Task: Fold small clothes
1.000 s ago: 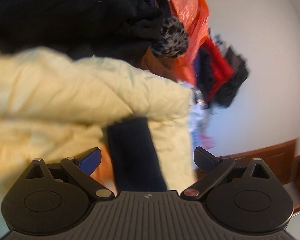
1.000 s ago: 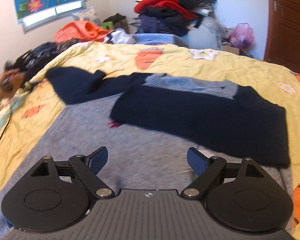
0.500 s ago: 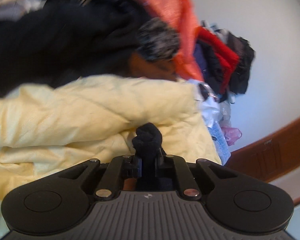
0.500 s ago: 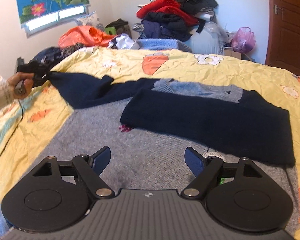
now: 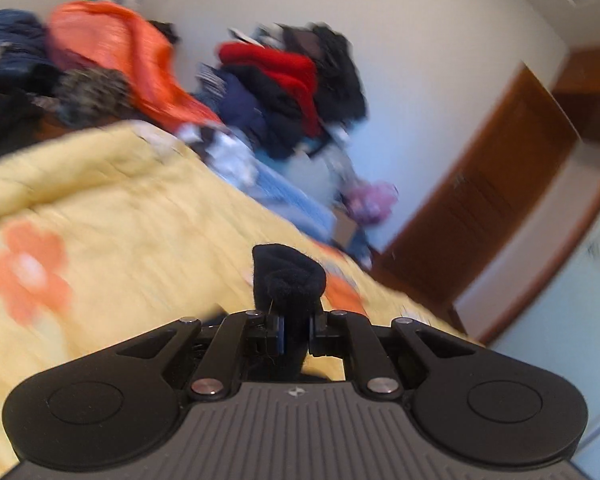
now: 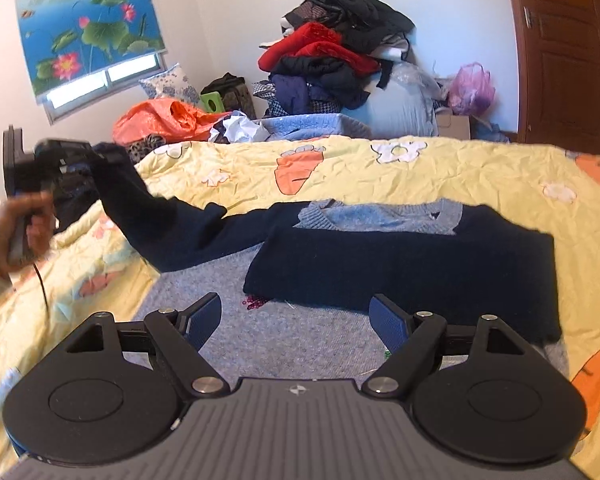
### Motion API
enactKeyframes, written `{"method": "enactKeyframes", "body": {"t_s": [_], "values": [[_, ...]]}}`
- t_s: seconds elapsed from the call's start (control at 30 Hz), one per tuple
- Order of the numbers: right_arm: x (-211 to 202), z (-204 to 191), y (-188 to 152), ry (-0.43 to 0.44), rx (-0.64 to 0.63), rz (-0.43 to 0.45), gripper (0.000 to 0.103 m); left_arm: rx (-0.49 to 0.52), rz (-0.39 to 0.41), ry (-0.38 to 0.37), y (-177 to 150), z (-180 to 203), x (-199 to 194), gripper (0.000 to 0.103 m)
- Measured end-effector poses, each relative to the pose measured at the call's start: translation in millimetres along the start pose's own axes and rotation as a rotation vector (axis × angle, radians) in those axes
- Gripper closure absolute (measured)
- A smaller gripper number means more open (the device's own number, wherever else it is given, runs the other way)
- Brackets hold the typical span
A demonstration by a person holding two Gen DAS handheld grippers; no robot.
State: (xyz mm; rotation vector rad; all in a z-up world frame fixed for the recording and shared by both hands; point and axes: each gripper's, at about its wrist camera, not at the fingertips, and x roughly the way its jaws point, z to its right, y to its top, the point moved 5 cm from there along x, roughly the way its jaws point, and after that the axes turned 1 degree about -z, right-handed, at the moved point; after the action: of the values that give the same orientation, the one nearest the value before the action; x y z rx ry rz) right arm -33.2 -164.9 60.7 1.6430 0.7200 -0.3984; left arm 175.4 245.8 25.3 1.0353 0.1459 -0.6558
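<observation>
A grey sweater (image 6: 300, 332) with navy sleeves lies flat on the yellow bedspread (image 6: 460, 176). One navy sleeve (image 6: 400, 272) is folded across its chest. The other navy sleeve (image 6: 172, 224) stretches up and to the left, off the bed. Its cuff (image 5: 288, 280) is bunched between the pads of my left gripper (image 5: 295, 330), which is shut on it. From the right wrist view the left gripper (image 6: 96, 151) hangs at the far left, held by a person's hand (image 6: 16, 232). My right gripper (image 6: 296, 312) hovers open over the grey body, nothing between its fingers.
A tall heap of red, black and navy clothes (image 6: 332, 56) stands beyond the bed's far edge. An orange bag (image 6: 160, 120) and a pink bag (image 6: 472, 88) lie beside it. A brown door (image 6: 564, 52) is at the right.
The left gripper went from open around the navy cuff to shut on it, then lifted and swung it off the bed, rolling as it went. The right gripper rose slightly.
</observation>
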Motion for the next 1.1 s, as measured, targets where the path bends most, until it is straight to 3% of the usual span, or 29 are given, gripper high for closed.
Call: {"method": "enactKeyframes", "body": {"t_s": [0.1, 0.2, 0.27, 0.33, 0.37, 0.4, 0.43, 0.53, 0.6, 0.67, 0.7, 0.8, 0.93, 1.0, 1.07, 1.1], "values": [[2, 3, -2, -0.005, 0.008, -0.005, 0.022, 0.033, 0.02, -0.017, -34, 38, 16, 0.093], [1, 6, -1, -0.007, 0.014, -0.004, 0.022, 0.054, 0.094, -0.034, -58, 77, 22, 0.093], [3, 8, 0, -0.002, 0.018, -0.008, 0.022, 0.105, 0.115, -0.01, -76, 101, 27, 0.092], [10, 11, 2, 0.008, 0.04, -0.021, 0.022, 0.102, 0.026, 0.006, -103, 111, 47, 0.071], [15, 13, 3, 0.019, 0.059, -0.028, 0.022, 0.111, -0.082, 0.009, -120, 113, 64, 0.028], [21, 15, 3, 0.037, 0.084, -0.042, 0.022, 0.115, -0.17, 0.013, -137, 113, 77, 0.004], [29, 17, 4, 0.057, 0.115, -0.056, 0.022, 0.107, -0.218, 0.002, -152, 110, 84, 0.004], [53, 18, 9, 0.143, 0.202, -0.101, 0.022, 0.07, -0.156, -0.111, -150, 101, 53, 0.004], [67, 20, 16, 0.199, 0.282, -0.099, 0.022, 0.033, -0.087, -0.182, -126, 85, 25, 0.001], [85, 24, 24, 0.276, 0.359, -0.103, 0.021, -0.011, -0.008, -0.201, -95, 56, 4, 0.0], [95, 27, 28, 0.313, 0.414, -0.103, 0.021, -0.071, -0.004, -0.206, -81, 36, 3, 0.0], [129, 35, 34, 0.378, 0.551, -0.12, 0.022, -0.247, -0.09, -0.147, -46, -29, 23, 0.0], [166, 35, 34, 0.368, 0.616, -0.155, 0.027, -0.54, -0.286, -0.18, -42, -101, 64, 0.001], [179, 30, 31, 0.378, 0.623, -0.172, 0.033, -0.519, -0.293, -0.22, -38, -104, 68, 0.0], [187, 22, 31, 0.352, 0.603, -0.174, 0.053, -0.512, -0.335, -0.212, -39, -100, 74, 0.0], [191, 18, 31, 0.369, 0.614, -0.179, 0.057, -0.492, -0.358, -0.208, -40, -96, 78, 0.0]]}}
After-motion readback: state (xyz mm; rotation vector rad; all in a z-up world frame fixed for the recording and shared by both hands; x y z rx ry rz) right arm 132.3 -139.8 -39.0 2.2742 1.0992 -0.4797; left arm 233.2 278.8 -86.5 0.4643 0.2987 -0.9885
